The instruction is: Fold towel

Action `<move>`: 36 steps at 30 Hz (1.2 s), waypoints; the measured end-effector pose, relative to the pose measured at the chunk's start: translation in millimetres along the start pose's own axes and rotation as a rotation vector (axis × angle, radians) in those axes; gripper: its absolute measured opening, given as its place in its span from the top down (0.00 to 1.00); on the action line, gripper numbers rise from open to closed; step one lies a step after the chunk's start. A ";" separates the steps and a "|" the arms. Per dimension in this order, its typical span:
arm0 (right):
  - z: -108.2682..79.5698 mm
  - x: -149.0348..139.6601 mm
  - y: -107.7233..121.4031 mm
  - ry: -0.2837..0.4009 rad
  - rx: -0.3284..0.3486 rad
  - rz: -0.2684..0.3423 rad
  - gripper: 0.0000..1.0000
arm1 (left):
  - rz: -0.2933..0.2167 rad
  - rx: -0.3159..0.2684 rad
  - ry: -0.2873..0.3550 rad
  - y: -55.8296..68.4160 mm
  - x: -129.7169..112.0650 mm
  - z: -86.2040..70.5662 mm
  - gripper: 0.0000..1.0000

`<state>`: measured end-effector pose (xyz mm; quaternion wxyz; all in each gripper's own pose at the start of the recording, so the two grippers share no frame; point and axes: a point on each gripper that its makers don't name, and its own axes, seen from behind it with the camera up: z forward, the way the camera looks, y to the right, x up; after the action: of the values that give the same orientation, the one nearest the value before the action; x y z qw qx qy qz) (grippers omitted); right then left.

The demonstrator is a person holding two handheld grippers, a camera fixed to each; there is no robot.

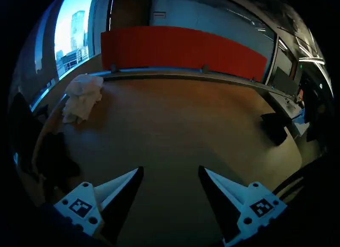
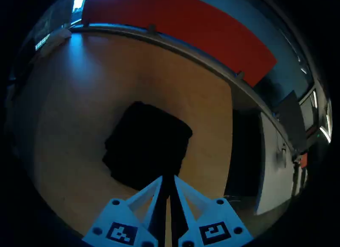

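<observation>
Right gripper view: the right gripper, tongs narrow, sits at the black towel, on its edge farthest from the red divider; whether it nips cloth I cannot tell. The left gripper gapes wide. That towel looks folded; 1 crumpled white towel by the divider's window end likely comes next, across bare table.

Your table: smooth wood, soft sheen. White towel: rumpled, soft cloth. Black towel: matt cloth. Your left gripper: matt white plastic fingers. Red panel behind looks matt too.
</observation>
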<state>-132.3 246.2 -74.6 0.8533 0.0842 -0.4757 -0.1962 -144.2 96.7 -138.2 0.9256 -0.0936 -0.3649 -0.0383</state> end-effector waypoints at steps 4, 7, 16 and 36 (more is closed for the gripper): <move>5.8 -12.1 3.9 -0.029 -0.002 0.010 0.96 | 0.004 0.001 -0.002 0.3 0.6 -0.6 0.05; 9.7 -19.8 6.1 -0.049 -0.002 0.013 0.96 | 0.007 0.003 -0.003 0.3 0.7 -1.1 0.04; 18.5 -37.0 3.5 -0.102 0.018 0.006 0.96 | 0.011 0.008 -0.008 -0.2 -1.3 -3.1 0.04; 26.4 -55.0 11.0 -0.152 -0.013 0.023 0.96 | 0.013 0.016 -0.016 -3.4 -6.8 -6.7 0.04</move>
<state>-177.7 280.1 -99.7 0.8174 0.0578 -0.5388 -0.1953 -145.1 92.1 -147.1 0.9235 -0.0888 -0.3721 -0.0284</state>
